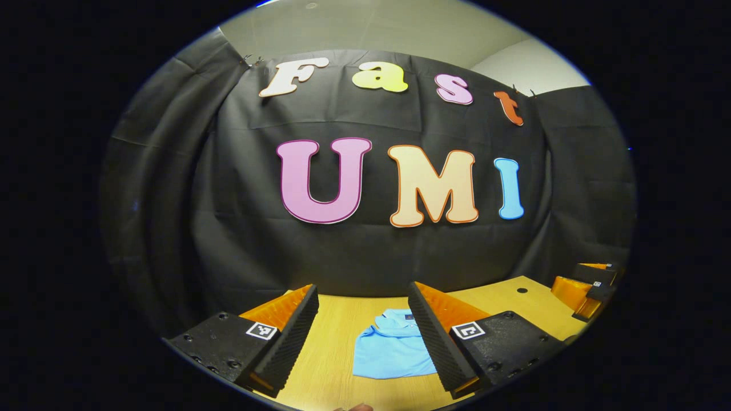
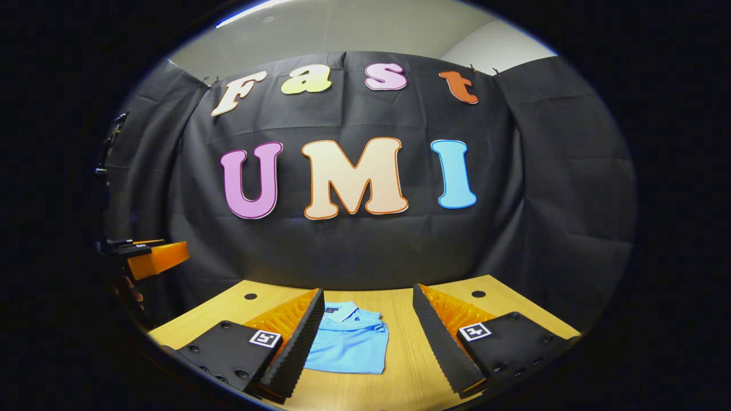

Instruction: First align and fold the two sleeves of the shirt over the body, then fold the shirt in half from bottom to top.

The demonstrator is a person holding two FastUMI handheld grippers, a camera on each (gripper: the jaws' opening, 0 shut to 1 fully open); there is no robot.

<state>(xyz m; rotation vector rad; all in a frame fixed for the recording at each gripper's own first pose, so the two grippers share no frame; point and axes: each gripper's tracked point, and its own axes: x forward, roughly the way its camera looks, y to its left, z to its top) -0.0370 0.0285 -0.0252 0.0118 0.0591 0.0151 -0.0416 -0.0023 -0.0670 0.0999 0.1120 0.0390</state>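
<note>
Left gripper view: folded blue shirt (image 1: 391,349), label illegible.

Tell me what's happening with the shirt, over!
Both hand-held grippers, left and right, open, above the wooden table. Light blue collared shirt lies folded, compact. Nothing in the way.

Folded blue shirt (image 1: 391,348) lies on the table (image 1: 337,348) beyond the open, empty left tool (image 1: 364,337).

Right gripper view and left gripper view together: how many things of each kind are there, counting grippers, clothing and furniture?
Grippers: 2, left gripper and right gripper, both open above the table.
Shirts: 1, blue shirt, folded.
Tables: 1, wooden table.
Total: 4
</note>
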